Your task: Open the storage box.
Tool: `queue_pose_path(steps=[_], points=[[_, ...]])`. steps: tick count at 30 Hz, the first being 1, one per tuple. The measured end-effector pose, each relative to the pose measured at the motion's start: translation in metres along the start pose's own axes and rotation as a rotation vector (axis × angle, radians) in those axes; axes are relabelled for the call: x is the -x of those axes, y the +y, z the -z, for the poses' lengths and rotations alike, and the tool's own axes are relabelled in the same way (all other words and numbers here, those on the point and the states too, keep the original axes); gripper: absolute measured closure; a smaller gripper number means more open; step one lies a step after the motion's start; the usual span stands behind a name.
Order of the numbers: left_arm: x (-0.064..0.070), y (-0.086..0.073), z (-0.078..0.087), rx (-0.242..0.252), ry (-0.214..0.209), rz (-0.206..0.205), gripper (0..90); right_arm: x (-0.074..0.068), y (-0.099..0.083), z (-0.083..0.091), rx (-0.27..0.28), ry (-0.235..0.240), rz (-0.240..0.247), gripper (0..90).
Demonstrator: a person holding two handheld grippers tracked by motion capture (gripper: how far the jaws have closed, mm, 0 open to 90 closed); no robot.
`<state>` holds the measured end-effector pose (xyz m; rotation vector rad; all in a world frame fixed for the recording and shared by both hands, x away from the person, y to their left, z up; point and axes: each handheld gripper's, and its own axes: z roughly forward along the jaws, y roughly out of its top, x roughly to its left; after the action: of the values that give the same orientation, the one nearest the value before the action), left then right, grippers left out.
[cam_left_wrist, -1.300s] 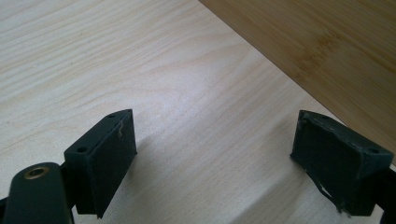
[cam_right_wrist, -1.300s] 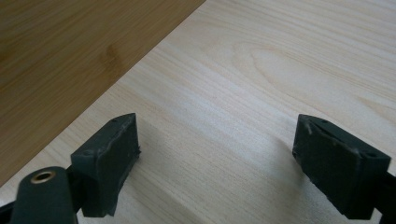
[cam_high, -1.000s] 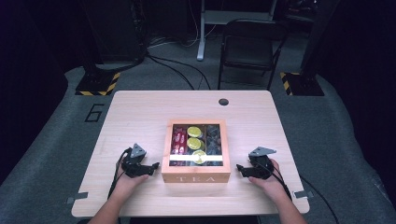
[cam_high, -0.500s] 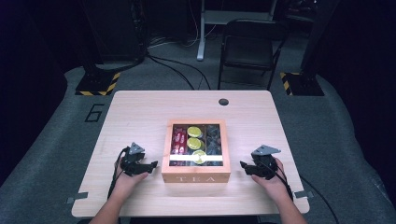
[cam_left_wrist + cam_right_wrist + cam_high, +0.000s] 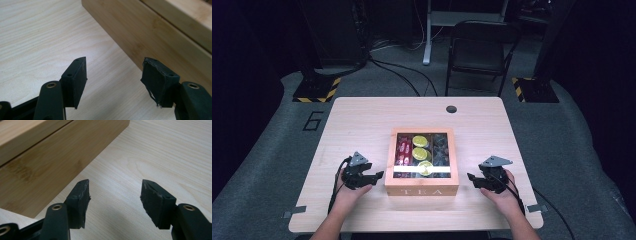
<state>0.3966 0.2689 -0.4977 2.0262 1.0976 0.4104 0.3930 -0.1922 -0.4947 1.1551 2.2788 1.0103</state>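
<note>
Both jaws gape wide and empty as the left gripper [image 5: 373, 176] and right gripper [image 5: 475, 180] flank the tea box [image 5: 422, 190] at lower centre of the high view, where an uneven squeeze could skew it.

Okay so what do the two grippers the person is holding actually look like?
Both are black. The left gripper and right gripper each carry a grey three-cornered plate on top and trail a black cable back along the forearm. In the gripper views each has two flat black jaws with worn, frayed pad edges and brass-coloured pivot rivets. No sleeves are visible on the forearms.
</note>
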Motion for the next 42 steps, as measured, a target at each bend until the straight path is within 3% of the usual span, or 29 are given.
queue_pose_path(steps=[4,9,16,30,37,40,42], points=[[0.001,0.002,0.004,0.014,-0.011,-0.011,38.1,-0.001,0.0,0.004,0.017,0.008,-0.015,40.2],[0.004,0.003,0.008,0.036,-0.025,0.006,40.1,-0.003,0.002,0.01,0.035,0.012,-0.022,41.1],[0.01,0.006,0.013,0.062,-0.044,0.003,44.6,-0.011,0.004,0.014,0.05,0.016,0.014,41.5],[0.015,0.007,0.019,0.077,-0.036,-0.016,44.8,-0.019,0.008,0.023,0.079,0.042,0.011,41.9],[0.019,0.008,0.029,0.103,-0.072,-0.022,44.5,-0.028,0.012,0.031,0.107,0.07,0.017,42.6],[0.021,0.008,0.032,0.119,-0.097,0.005,44.4,-0.033,0.015,0.037,0.134,0.081,0.015,43.1],[0.022,0.008,0.034,0.12,-0.105,-0.003,44.4,-0.037,0.016,0.04,0.146,0.092,0.014,43.5]])
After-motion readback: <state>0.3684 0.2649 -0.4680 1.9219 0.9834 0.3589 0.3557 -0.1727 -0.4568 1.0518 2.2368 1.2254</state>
